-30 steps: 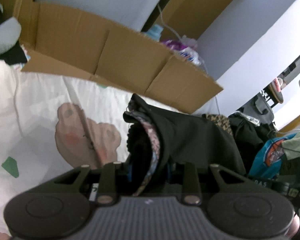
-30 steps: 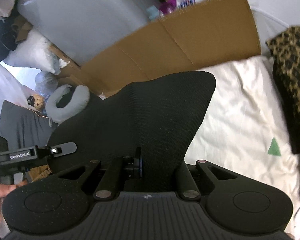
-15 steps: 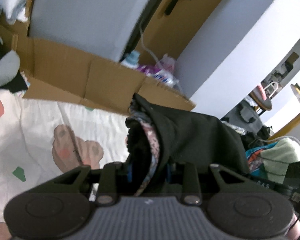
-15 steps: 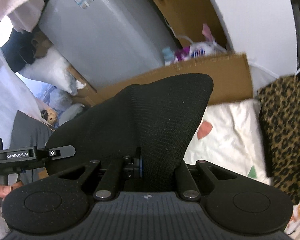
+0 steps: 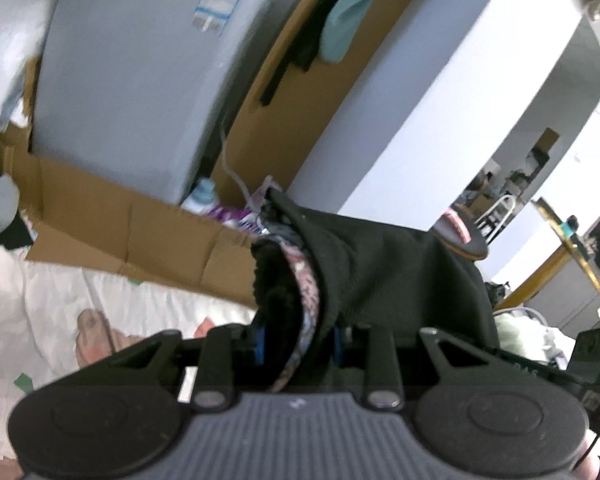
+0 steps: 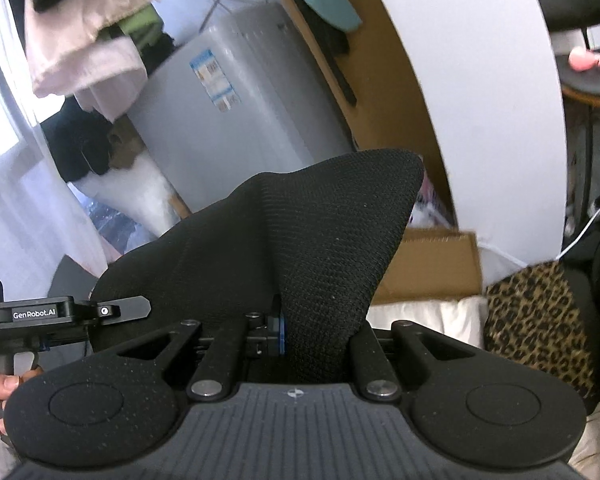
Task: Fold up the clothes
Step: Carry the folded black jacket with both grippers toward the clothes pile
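Observation:
A black knit garment (image 5: 380, 272) with a floral-patterned lining at its bunched edge fills my left gripper (image 5: 298, 340), which is shut on that thick fold. In the right wrist view the same black garment (image 6: 300, 248) rises in a peak from my right gripper (image 6: 296, 340), shut on a thin edge of it. The cloth hangs stretched between the two grippers, well above the white patterned bedsheet (image 5: 40, 300). At the left of the right wrist view the other gripper's body (image 6: 60, 312) shows, with a person's hand (image 6: 0, 384) on its handle.
A flattened cardboard box (image 5: 120, 228) lies along the far side of the sheet, a grey appliance (image 5: 132, 72) behind it. A leopard-print garment (image 6: 540, 320) lies at the right. Clothes hang above (image 6: 84, 44). A white wall (image 5: 440, 120) stands to the right.
Both grippers have risen with the black garment still gripped; the bedsheet and cardboard have dropped lower in view, and the appliance, wall and hanging clothes have come into sight.

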`<state>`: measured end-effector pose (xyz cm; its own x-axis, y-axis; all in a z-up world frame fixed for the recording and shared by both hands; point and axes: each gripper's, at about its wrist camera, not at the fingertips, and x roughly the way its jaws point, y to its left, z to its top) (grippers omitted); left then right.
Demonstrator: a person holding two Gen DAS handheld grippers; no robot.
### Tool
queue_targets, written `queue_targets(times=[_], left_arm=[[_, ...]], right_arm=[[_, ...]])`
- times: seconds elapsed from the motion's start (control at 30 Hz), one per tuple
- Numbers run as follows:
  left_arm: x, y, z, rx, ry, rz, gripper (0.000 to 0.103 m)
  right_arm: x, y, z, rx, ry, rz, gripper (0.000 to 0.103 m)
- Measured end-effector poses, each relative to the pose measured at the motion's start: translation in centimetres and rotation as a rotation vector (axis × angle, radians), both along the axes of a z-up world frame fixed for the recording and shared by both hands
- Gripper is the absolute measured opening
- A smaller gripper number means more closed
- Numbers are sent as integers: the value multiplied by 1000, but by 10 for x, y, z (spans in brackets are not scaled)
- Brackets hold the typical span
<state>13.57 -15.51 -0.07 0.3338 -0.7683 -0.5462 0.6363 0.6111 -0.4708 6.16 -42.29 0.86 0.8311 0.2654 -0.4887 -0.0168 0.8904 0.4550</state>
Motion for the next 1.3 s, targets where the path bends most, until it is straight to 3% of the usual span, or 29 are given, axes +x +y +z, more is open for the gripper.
queue_targets(times=[0.3,0.5,0.87,1.3], left_arm=[[-30,-8,35,-71,18,4,31],[-44,-20,46,-106,23,-9,31],[-50,-69,34,-199,48,-87,31],[-73,-124,0,-224,14,-224,31]], right_arm=[[-28,-10,68,-117,-35,-15,9],[-40,-21,96,-183,-42,-16,9],[-45,-66,109,-232,-53,-105,9],[-68,-122,80,-279,-31,-177,9]])
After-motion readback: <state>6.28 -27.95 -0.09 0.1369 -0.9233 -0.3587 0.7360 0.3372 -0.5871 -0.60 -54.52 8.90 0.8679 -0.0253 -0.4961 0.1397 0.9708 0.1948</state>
